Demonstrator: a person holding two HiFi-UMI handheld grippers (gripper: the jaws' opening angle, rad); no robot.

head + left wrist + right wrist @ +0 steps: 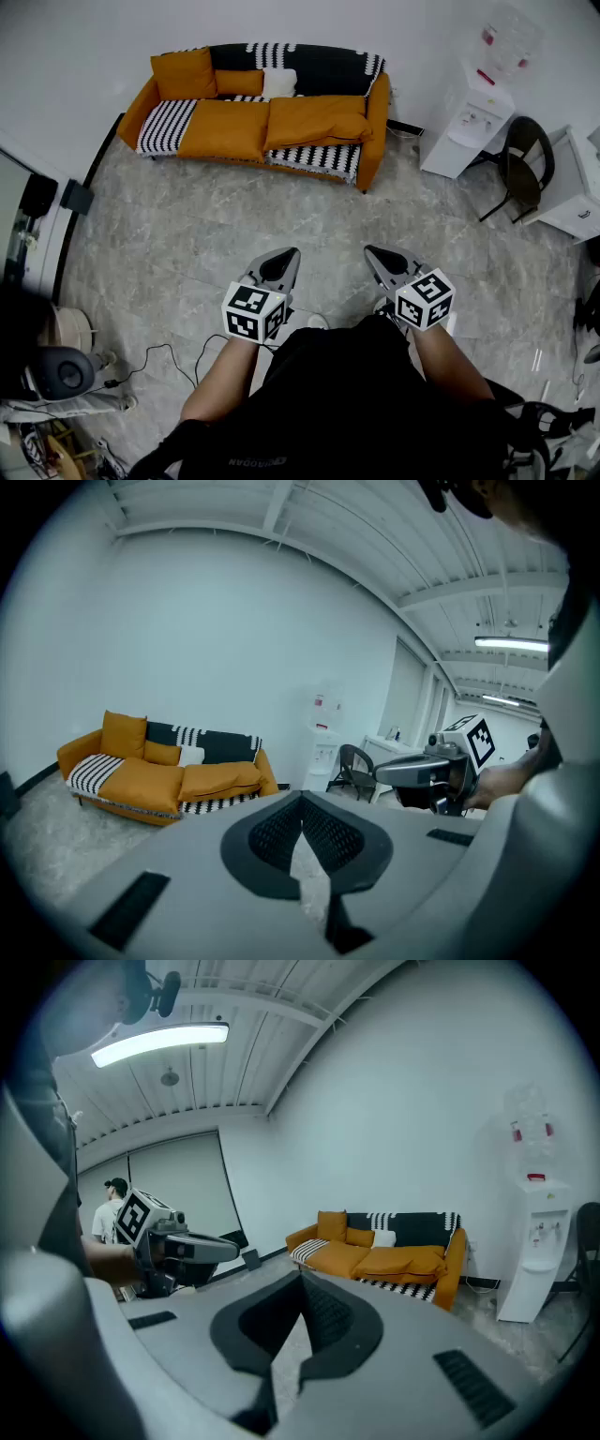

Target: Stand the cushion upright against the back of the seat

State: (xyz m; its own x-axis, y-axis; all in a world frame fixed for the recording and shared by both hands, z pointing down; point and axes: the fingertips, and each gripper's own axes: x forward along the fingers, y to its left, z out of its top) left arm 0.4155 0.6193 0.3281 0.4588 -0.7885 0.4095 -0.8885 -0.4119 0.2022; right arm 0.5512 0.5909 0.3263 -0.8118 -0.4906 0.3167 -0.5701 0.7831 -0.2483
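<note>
I am holding my left gripper and my right gripper side by side out in front of me, both pointing slightly downward over the grey marble-patterned floor. Both are sitting with their jaws closed together, and nothing is lying between them.

I am facing the orange fabric sofa with black-and-white striped throws, which is standing against the white wall well apart from my grippers. The large puffy orange cushion is lying flat on the right half of the seat, its long back edge running along the foot of the backrest. A square orange cushion is leaning upright at the left end of the backrest, with a smaller orange cushion and a small white cushion sitting beside it along the back.

To the right of the sofa, a white water dispenser is standing by the wall, and a dark chair with thin legs is standing just beside it.
</note>
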